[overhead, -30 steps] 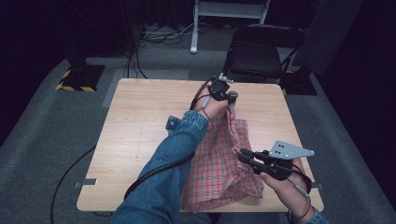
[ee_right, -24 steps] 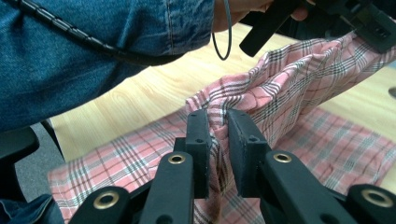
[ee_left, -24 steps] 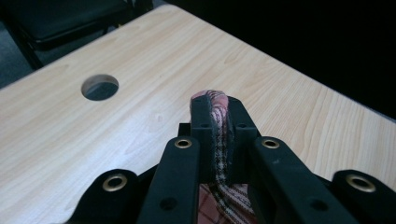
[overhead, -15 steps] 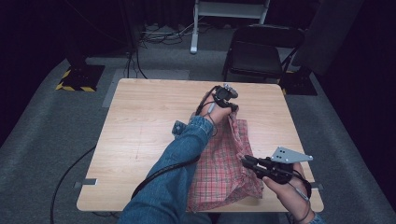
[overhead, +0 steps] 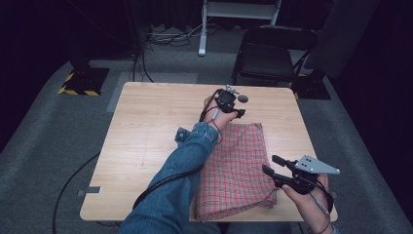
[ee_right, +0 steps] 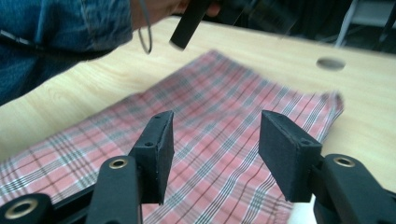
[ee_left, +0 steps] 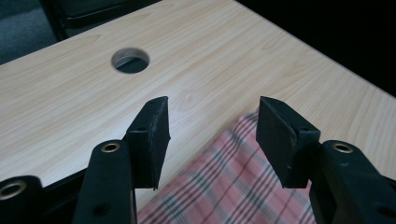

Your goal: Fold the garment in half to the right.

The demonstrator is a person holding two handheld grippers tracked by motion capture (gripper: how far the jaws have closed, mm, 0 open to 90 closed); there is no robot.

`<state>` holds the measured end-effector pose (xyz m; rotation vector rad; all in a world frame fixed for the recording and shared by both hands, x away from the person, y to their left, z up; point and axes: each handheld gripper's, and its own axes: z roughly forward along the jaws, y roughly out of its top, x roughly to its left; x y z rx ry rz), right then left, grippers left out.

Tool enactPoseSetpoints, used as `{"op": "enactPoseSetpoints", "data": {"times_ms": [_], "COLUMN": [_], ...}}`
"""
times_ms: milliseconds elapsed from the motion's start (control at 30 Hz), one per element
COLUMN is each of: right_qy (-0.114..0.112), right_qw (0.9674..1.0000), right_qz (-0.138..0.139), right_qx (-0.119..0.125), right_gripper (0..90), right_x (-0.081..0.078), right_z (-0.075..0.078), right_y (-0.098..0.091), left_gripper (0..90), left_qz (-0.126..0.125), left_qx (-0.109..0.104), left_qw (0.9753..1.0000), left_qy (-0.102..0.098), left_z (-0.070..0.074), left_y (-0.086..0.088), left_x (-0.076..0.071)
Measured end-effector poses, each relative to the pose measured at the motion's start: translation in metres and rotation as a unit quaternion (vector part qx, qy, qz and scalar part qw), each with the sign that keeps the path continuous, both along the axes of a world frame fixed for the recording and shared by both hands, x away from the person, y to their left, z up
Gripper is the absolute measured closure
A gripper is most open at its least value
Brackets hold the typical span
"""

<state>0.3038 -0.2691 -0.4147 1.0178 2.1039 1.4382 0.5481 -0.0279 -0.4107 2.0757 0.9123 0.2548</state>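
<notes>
Red-plaid cloth (overhead: 238, 170), folded, lies flat on the table's (overhead: 146, 126) right half in the high view, long axis running near edge to far edge. Left gripper (overhead: 233, 111) sits at its far end, right gripper (overhead: 272, 166) beside its near right edge; both jaws have just been opening, nothing between them.

Left gripper view: jaws about half open and empty, cloth (ee_left: 243, 186) corner just below and ahead, bare wood and a cable hole (ee_left: 130, 60) beyond.

Right gripper view: jaws likewise parted and empty, cloth (ee_right: 210, 135) spread beneath and ahead.

Dark room, grey carpet (overhead: 44, 136), black chair (overhead: 265, 58) behind table (overhead: 146, 126).
</notes>
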Motion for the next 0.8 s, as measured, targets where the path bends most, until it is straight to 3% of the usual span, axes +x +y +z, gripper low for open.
{"op": "enactPoseSetpoints", "data": {"times_ms": [200, 433, 567, 700, 800], "right_qy": [-0.01, -0.011, -0.008, -0.012, -0.008], "right_qw": [0.9995, 0.9973, 0.9963, 0.9945, 0.9932], "right_qz": [0.023, 0.056, 0.072, 0.091, 0.1], "right_qx": [-0.021, -0.045, -0.046, -0.051, -0.059], "right_gripper": [42.1, 32.7, 28.0, 26.6, 26.3], "right_x": [0.006, 0.018, 0.027, 0.034, 0.038], "right_z": [0.003, 0.005, 0.01, 0.015, 0.015], "right_y": [0.006, 0.014, 0.018, 0.023, 0.024], "left_gripper": [44.5, 40.9, 36.4, 31.1, 28.6], "left_qz": [0.013, 0.026, 0.029, 0.035, 0.039], "left_qx": [0.005, 0.001, 0.002, 0.003, -0.003], "left_qw": [0.9999, 0.9995, 0.999, 0.9988, 0.9985], "left_qy": [-0.003, -0.021, -0.034, -0.033, -0.038], "left_z": [-0.002, 0.009, 0.016, 0.02, 0.025], "left_y": [0.02, 0.043, 0.056, 0.066, 0.079], "left_x": [-0.005, -0.018, -0.029, -0.038, -0.054]}}
